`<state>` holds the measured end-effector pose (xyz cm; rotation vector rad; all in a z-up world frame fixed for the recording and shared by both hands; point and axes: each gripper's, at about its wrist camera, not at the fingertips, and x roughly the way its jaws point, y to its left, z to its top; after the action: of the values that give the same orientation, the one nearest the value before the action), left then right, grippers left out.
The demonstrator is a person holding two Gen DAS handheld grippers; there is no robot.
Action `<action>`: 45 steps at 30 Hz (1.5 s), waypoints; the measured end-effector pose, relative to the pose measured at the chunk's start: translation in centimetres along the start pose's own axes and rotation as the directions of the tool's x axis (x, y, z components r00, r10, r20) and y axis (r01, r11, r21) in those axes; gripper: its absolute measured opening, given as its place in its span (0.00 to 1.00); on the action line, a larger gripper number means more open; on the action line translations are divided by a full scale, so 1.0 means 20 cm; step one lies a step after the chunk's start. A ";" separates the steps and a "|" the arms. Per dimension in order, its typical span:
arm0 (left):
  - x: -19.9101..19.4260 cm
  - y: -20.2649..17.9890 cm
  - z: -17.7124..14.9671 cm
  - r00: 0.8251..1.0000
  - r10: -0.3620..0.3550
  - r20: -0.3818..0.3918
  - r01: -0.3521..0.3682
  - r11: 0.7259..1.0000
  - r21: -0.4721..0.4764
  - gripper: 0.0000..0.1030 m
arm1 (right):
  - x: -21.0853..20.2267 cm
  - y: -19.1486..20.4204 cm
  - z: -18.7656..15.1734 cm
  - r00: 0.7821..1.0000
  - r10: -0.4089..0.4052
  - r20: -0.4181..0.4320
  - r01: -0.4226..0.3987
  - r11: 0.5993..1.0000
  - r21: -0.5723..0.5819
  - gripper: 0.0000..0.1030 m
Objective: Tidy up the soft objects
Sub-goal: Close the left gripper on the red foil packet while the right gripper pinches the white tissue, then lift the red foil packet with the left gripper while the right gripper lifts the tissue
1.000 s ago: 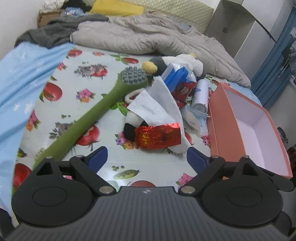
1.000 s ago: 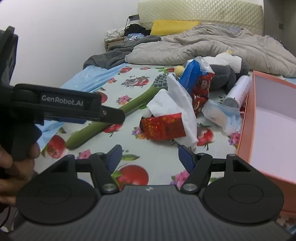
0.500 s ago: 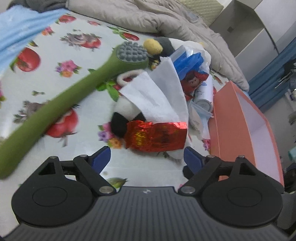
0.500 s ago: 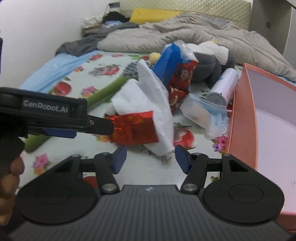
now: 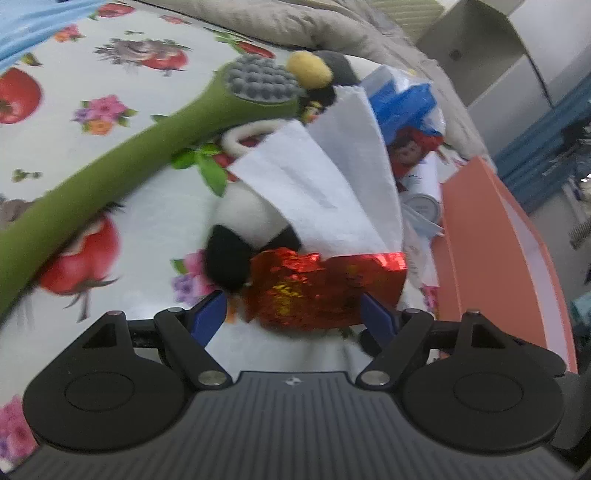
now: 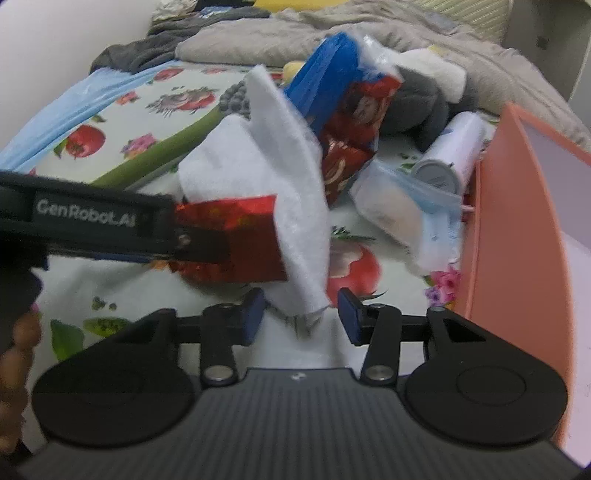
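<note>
Fruit-print bedsheet (image 5: 122, 206) open on the left; cluttered pile in the middle, hemmed on the right by the tall wall of a pink box (image 6: 517, 229) and behind by a grey duvet (image 6: 369, 33). Left gripper (image 5: 293, 308) spread wide, blue fingertips (image 5: 210, 308) flanking a red foil packet (image 5: 325, 291), close at both ends, contact unclear. Right gripper (image 6: 301, 314) also apart, hanging corner of white tissue (image 6: 291, 206) between its tips, not pinched. Beneath the tissue, a black-and-white plush toy (image 5: 243, 229). Long green brush (image 5: 122, 162) slanting away leftward. Behind: blue-red snack bag (image 6: 347, 110), white canister (image 6: 454, 151), grey plush (image 6: 421, 107).
</note>
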<state>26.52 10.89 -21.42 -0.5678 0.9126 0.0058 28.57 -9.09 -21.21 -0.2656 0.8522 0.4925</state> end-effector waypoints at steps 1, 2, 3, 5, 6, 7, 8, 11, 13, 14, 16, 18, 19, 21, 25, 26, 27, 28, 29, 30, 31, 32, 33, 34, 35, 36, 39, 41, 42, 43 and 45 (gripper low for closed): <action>0.01 0.00 0.00 1.000 -0.017 -0.004 0.017 1.000 0.003 0.81 | 0.01 0.00 0.00 1.000 -0.002 -0.004 0.002 1.000 0.000 0.33; 0.03 0.00 0.00 1.000 -0.029 0.000 0.029 1.000 0.010 0.81 | 0.01 0.00 0.00 1.000 -0.005 -0.005 0.005 1.000 0.000 0.31; 0.04 0.00 0.00 1.000 -0.027 0.001 0.027 1.000 0.010 0.81 | 0.02 0.00 0.00 1.000 -0.009 -0.005 0.009 1.000 -0.002 0.29; 0.06 0.00 0.01 1.000 -0.024 -0.001 0.024 1.000 0.015 0.75 | 0.02 0.00 0.00 1.000 -0.004 -0.005 0.004 1.000 -0.004 0.18; 0.07 -0.01 0.01 1.000 -0.018 0.004 0.018 1.000 0.024 0.72 | 0.02 0.00 0.00 1.000 -0.005 -0.003 0.005 1.000 -0.010 0.17; 0.07 -0.02 0.01 1.000 -0.014 0.004 0.014 0.999 0.034 0.62 | 0.02 0.01 0.00 1.000 -0.009 -0.007 0.009 1.000 -0.017 0.12; 0.07 -0.03 0.01 1.000 -0.009 0.001 0.009 0.999 0.050 0.54 | 0.02 0.01 0.00 1.000 -0.006 -0.010 0.006 1.000 -0.016 0.07; 0.06 -0.04 -0.01 0.999 0.032 0.006 -0.033 0.997 0.067 0.42 | -0.02 0.02 -0.01 1.000 -0.008 0.004 0.008 1.000 -0.030 0.05; 0.04 -0.02 -0.02 1.000 0.024 0.005 -0.024 0.999 0.048 0.40 | -0.04 0.03 -0.01 1.000 -0.008 0.006 0.008 0.999 -0.036 0.05; 0.03 0.00 -0.03 1.000 0.020 0.010 -0.020 0.999 0.037 0.40 | -0.06 0.03 -0.02 1.000 -0.007 0.006 0.007 0.999 -0.038 0.05; -0.01 0.00 -0.04 1.000 0.019 0.023 -0.020 0.999 0.033 0.39 | -0.10 0.05 -0.03 1.000 -0.013 0.014 0.014 0.999 -0.050 0.05; -0.05 0.00 -0.06 0.999 0.012 0.039 -0.014 0.999 0.032 0.39 | -0.13 0.05 -0.04 1.000 -0.014 0.018 0.015 0.999 -0.050 0.05; -0.08 0.00 -0.07 0.999 0.009 0.047 -0.011 0.999 0.031 0.38 | -0.15 0.06 -0.05 1.000 -0.014 0.019 0.015 0.999 -0.050 0.05; -0.13 -0.01 -0.09 0.998 0.003 0.061 -0.005 0.999 0.037 0.38 | -0.20 0.07 -0.07 1.000 -0.018 0.024 0.019 0.998 -0.053 0.05; -0.23 -0.01 -0.14 0.997 -0.004 0.075 0.002 0.999 0.035 0.38 | -0.28 0.09 -0.12 0.999 -0.022 0.031 0.024 0.998 -0.056 0.05; -0.26 -0.01 -0.16 0.997 -0.004 0.078 0.001 0.999 0.033 0.38 | -0.30 0.10 -0.13 0.999 -0.023 0.032 0.025 0.998 -0.057 0.05; -0.29 -0.01 -0.18 0.997 -0.005 0.079 0.002 0.999 0.032 0.38 | -0.32 0.10 -0.15 0.999 -0.023 0.032 0.025 0.998 -0.060 0.05; -0.31 -0.01 -0.20 0.997 -0.006 0.078 0.003 1.000 0.031 0.38 | -0.34 0.11 -0.16 0.999 -0.023 0.032 0.025 0.998 -0.062 0.05; -0.34 -0.01 -0.22 0.997 -0.005 0.078 0.002 1.000 0.031 0.38 | -0.35 0.11 -0.18 0.999 -0.022 0.030 0.024 0.998 -0.063 0.05; -0.37 -0.01 -0.25 0.997 -0.002 0.078 -0.001 1.000 0.031 0.38 | -0.37 0.12 -0.19 0.999 -0.022 0.026 0.023 0.998 -0.063 0.05; -0.38 -0.01 -0.27 0.997 0.002 0.077 -0.004 1.000 0.029 0.38 | -0.38 0.12 -0.21 1.000 -0.017 0.018 0.018 0.998 -0.062 0.05; -0.41 -0.01 -0.29 0.997 0.006 0.072 -0.008 1.000 0.024 0.38 | -0.39 0.13 -0.23 1.000 -0.010 0.012 0.011 0.998 -0.061 0.05; -0.43 0.00 -0.31 0.998 0.018 0.059 -0.020 1.000 0.019 0.38 | -0.41 0.13 -0.25 1.000 -0.008 0.005 0.008 0.998 -0.063 0.05; -0.45 0.00 -0.32 0.998 0.027 0.053 -0.027 0.999 0.017 0.38 | -0.42 0.13 -0.28 1.000 -0.009 -0.002 0.008 0.998 -0.065 0.05; -0.48 0.00 -0.35 0.998 0.033 0.054 -0.034 0.999 0.018 0.38 | -0.43 0.14 -0.30 1.000 -0.007 -0.012 0.006 0.998 -0.064 0.05; -0.50 0.00 -0.37 0.998 0.044 0.050 -0.045 0.999 0.020 0.38 | -0.44 0.14 -0.32 1.000 -0.005 -0.021 0.004 0.998 -0.059 0.05; -0.53 0.03 -0.43 0.997 0.071 0.024 -0.071 0.997 0.012 0.39 | -0.47 0.15 -0.39 0.999 0.019 -0.045 -0.021 0.999 -0.044 0.05; -0.55 0.05 -0.46 0.996 0.093 0.005 -0.093 0.996 -0.002 0.39 | -0.50 0.15 -0.43 0.998 0.055 -0.043 -0.056 0.998 -0.017 0.06; -0.55 0.07 -0.47 0.995 0.103 -0.005 -0.103 0.995 -0.005 0.39 | -0.51 0.15 -0.44 0.996 0.073 -0.044 -0.073 0.997 0.005 0.07; -0.56 0.08 -0.48 0.994 0.109 -0.018 -0.110 0.994 -0.006 0.40 | -0.52 0.14 -0.45 0.995 0.090 -0.047 -0.088 0.995 0.037 0.07; -0.55 0.10 -0.50 0.992 0.118 -0.045 -0.119 0.993 -0.012 0.41 | -0.52 0.12 -0.47 0.992 0.108 -0.062 -0.103 0.992 0.080 0.07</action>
<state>11.70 10.54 -18.91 -0.5284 0.9891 0.1078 15.43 -14.05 -19.23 -0.1678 0.9506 0.5507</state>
